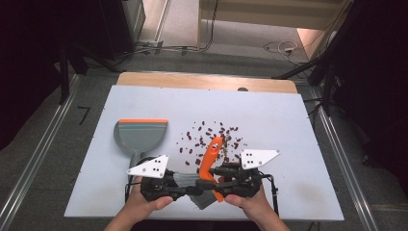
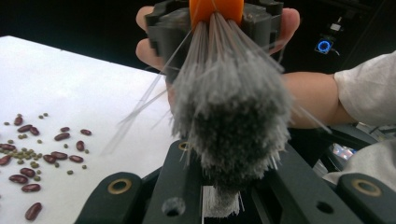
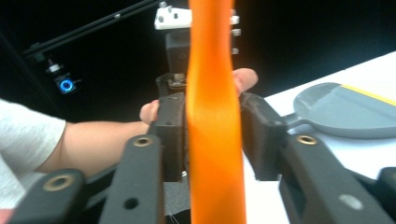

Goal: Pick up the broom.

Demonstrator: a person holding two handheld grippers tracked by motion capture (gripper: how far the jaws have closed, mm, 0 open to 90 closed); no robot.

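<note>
Beans scattered beside dustpan | both tools clamp brush

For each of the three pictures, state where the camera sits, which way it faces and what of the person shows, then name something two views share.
High view: above the table, looking forward and down; both hands, left gripper, right gripper.
Left gripper view: on the left gripper, facing the brush bristles; the other hand and forearm.
Right gripper view: on the right gripper, facing the orange brush handle; the other hand and forearm.
Shared: dustpan, high and right gripper views.
</note>
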